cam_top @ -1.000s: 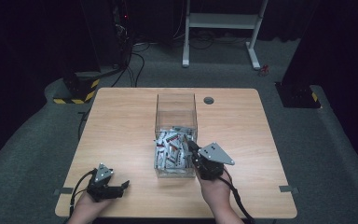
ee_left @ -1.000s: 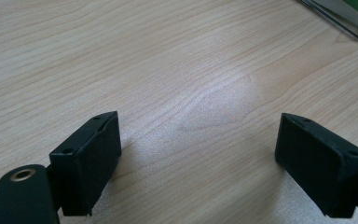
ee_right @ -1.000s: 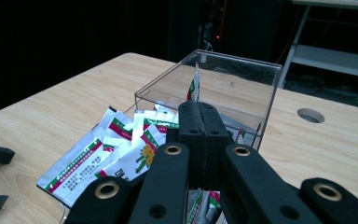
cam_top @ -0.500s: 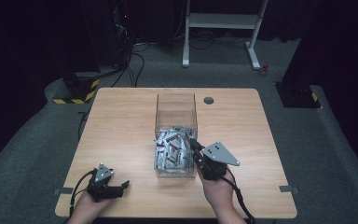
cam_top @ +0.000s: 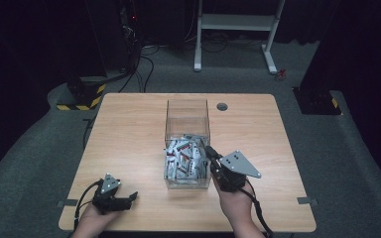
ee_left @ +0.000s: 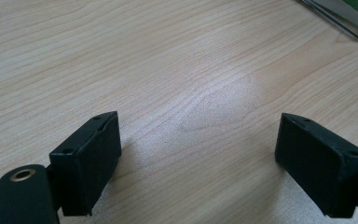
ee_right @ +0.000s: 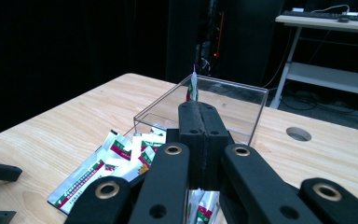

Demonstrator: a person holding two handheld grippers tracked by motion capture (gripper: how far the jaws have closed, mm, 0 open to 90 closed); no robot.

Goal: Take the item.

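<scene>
A clear plastic box stands mid-table with several white, red and green sachets heaped in its near half. My right gripper reaches over the box's near right corner. In the right gripper view its jaws are pressed together on a thin sachet, which sticks up edge-on above the tips, with the sachet pile and the box behind. My left gripper rests at the table's near left. Its jaws stand wide apart over bare wood with nothing between them.
The wooden table has a round cable hole behind the box on the right. A white desk frame and cables lie on the dark floor beyond. A corner of the box shows at the top right of the left gripper view.
My right gripper has drifted slightly to the right over the box corner, still shut on the sachet. The left gripper has stayed put.
</scene>
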